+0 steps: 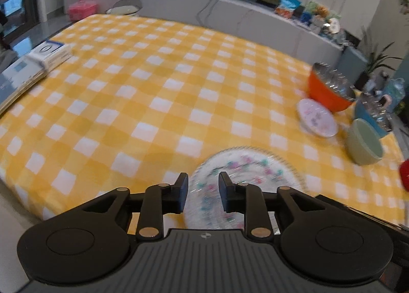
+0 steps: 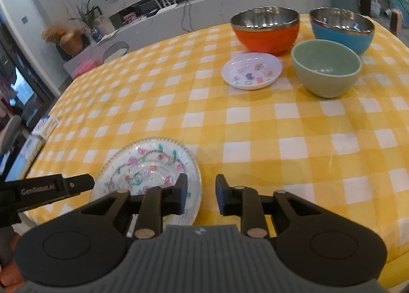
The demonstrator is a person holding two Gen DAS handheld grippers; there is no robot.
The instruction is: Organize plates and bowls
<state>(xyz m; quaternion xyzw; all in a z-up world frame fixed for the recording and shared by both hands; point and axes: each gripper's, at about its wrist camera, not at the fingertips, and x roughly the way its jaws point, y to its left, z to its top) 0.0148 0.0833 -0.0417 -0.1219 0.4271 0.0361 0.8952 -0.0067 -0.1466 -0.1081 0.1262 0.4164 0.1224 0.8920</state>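
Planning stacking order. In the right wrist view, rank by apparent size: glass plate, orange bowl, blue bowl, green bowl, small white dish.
1. glass plate, but nearest the camera, so unsure
2. orange bowl and blue bowl, look alike
3. green bowl
4. small white dish

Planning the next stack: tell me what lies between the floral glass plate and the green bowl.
In the right wrist view, only bare checked tablecloth lies between the glass plate and the green bowl; the small white dish sits off that line.
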